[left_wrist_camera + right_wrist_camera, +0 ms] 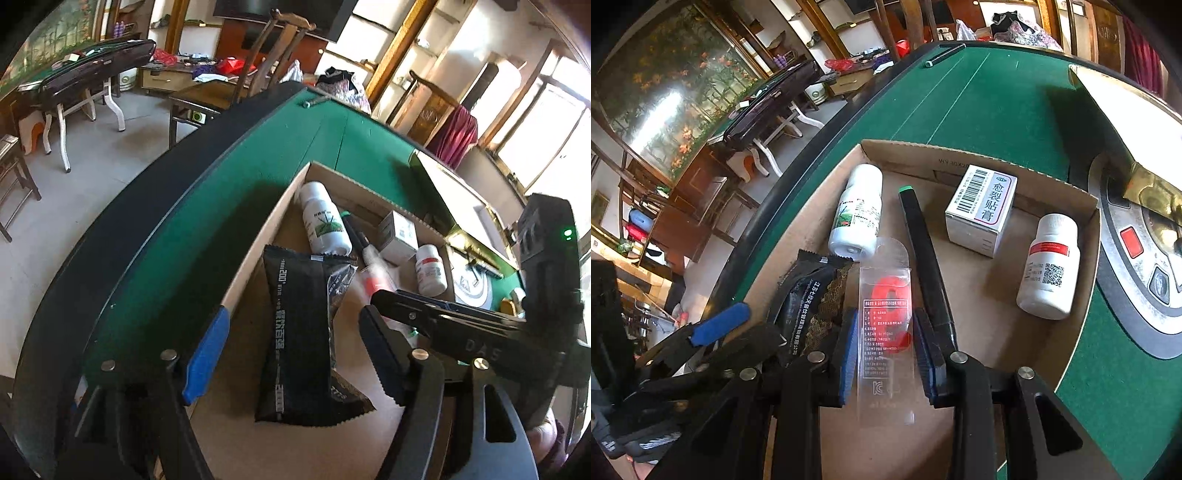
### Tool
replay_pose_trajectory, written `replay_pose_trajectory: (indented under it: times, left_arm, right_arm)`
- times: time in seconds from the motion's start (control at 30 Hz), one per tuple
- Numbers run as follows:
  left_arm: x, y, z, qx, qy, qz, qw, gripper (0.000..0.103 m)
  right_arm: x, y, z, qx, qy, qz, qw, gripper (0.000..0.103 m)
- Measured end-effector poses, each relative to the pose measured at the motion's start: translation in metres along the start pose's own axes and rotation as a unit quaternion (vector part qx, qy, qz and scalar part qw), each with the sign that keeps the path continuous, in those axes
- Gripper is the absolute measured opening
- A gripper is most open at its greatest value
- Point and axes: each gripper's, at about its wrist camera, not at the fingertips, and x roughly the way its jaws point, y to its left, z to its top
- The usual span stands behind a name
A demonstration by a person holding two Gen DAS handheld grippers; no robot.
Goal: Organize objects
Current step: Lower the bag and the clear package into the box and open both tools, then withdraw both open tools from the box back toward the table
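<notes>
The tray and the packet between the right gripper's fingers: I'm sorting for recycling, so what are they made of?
The tray looks like brown corrugated cardboard, matte, with a fluted cut edge. The packet seems to be clear glossy plastic film: the red item inside and the tray beneath show through.

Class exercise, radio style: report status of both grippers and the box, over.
Left gripper open over black packet. Right gripper astride clear blister pack, grip unclear. Cardboard box crowded; black pen alongside.

Both wrist cams sit close above the cardboard box (384, 206), pitched steeply down, facing 12 o'clock across the green table (997, 103). Shared: box contents; left cam sees the other gripper at 3 o'clock.
</notes>
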Motion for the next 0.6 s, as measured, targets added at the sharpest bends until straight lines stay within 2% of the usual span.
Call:
replay_pose_trajectory:
  times: [0.03,0.07,0.1,0.17,0.27,0.37,0.47,0.53,0.57,0.6]
  left_arm:
    - [-0.002,0.001,0.0,-0.004,-0.003,-0.003,1.0,0.076]
    - [-0.005,0.002,-0.001,-0.008,-0.005,-0.004,0.9999,0.079]
    - [-0.006,0.002,-0.002,-0.013,-0.005,-0.004,0.9999,0.08]
    - [-0.007,0.003,-0.004,-0.023,-0.003,-0.004,0.9997,0.081]
    - [-0.008,0.002,-0.01,-0.031,-0.002,-0.012,0.9995,0.081]
    - [-0.011,-0.009,-0.017,-0.019,-0.005,-0.018,0.9996,0.081]
    - [-0.011,-0.026,-0.024,-0.002,-0.005,-0.027,0.9996,0.082]
    - [-0.007,-0.039,-0.031,0.005,0.003,-0.041,0.9991,0.082]
    - [-0.006,-0.045,-0.034,0.009,0.007,-0.047,0.9988,0.082]
    - [-0.005,-0.052,-0.039,0.012,0.008,-0.052,0.9986,0.082]
  right_arm:
    - [-0.001,0.0,-0.001,0.0,-0.001,0.001,1.0,0.034]
    - [-0.004,-0.002,-0.001,-0.001,-0.002,0.003,1.0,0.04]
    - [-0.008,-0.003,-0.002,0.001,-0.005,0.005,1.0,0.051]
    - [-0.016,-0.006,-0.003,0.009,-0.016,0.008,1.0,0.066]
    - [-0.033,-0.007,-0.006,0.006,-0.038,0.003,0.999,0.071]
    - [-0.06,-0.008,-0.014,-0.007,-0.066,-0.029,0.997,0.082]
    - [-0.098,-0.017,-0.024,-0.013,-0.11,-0.078,0.991,0.085]
    - [-0.136,-0.022,-0.036,-0.021,-0.158,-0.13,0.979,0.086]
    - [-0.153,-0.022,-0.042,-0.026,-0.183,-0.149,0.971,0.091]
    - [-0.174,-0.023,-0.051,-0.031,-0.214,-0.169,0.962,0.101]
